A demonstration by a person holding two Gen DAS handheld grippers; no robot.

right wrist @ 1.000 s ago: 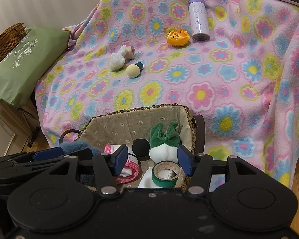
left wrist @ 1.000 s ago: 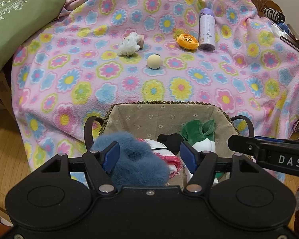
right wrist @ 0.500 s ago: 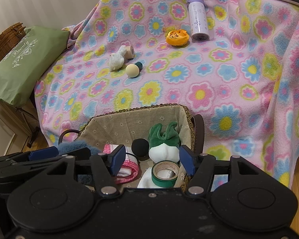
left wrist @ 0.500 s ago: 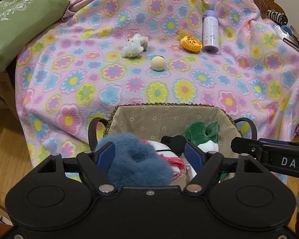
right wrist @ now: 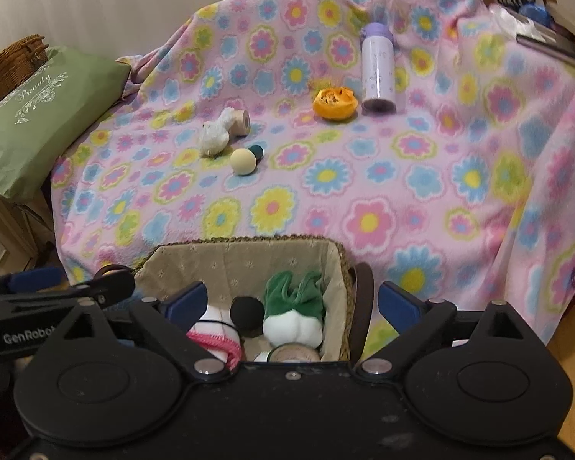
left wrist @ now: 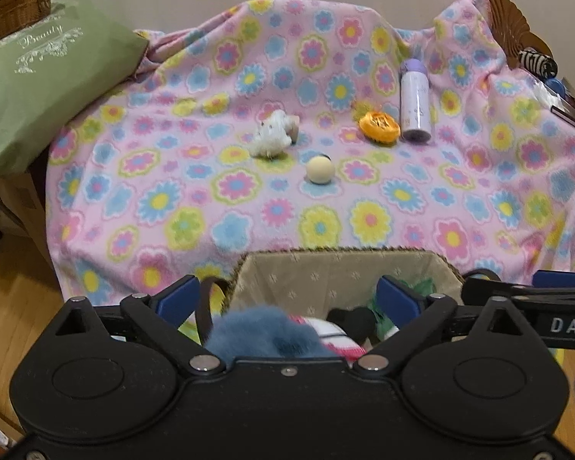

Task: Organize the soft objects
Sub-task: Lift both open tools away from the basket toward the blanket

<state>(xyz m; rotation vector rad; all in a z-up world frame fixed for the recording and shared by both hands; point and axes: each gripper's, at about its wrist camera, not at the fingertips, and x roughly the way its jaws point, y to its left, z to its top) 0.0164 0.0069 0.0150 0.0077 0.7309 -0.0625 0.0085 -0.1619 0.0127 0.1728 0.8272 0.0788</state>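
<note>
A lined wicker basket [left wrist: 337, 272] [right wrist: 245, 257] sits at the near edge of the flowered blanket [left wrist: 249, 184]. In it lie a blue fluffy thing [left wrist: 264, 335], a pink-trimmed white cloth [right wrist: 218, 333], a black ball [right wrist: 246, 310] and a green-and-white plush [right wrist: 293, 310]. My left gripper [left wrist: 287, 299] is open and empty above the basket. My right gripper [right wrist: 291, 301] is open and empty above it too. A white plush [left wrist: 272, 136] [right wrist: 215, 134], a cream ball [left wrist: 320, 169] [right wrist: 243, 161] and an orange soft thing [left wrist: 379, 126] [right wrist: 334, 102] lie further back.
A lilac bottle [left wrist: 414, 101] [right wrist: 377, 71] stands beside the orange thing. A small tape roll [right wrist: 241, 119] and a teal item [right wrist: 256, 151] lie near the white plush. A green bag [left wrist: 38, 88] [right wrist: 46, 115] leans at the left. Wooden floor [left wrist: 11, 299] lies below.
Both grippers have opened wider and pulled up and back from the basket. The blue fluffy thing has been let go and lies in the basket.
</note>
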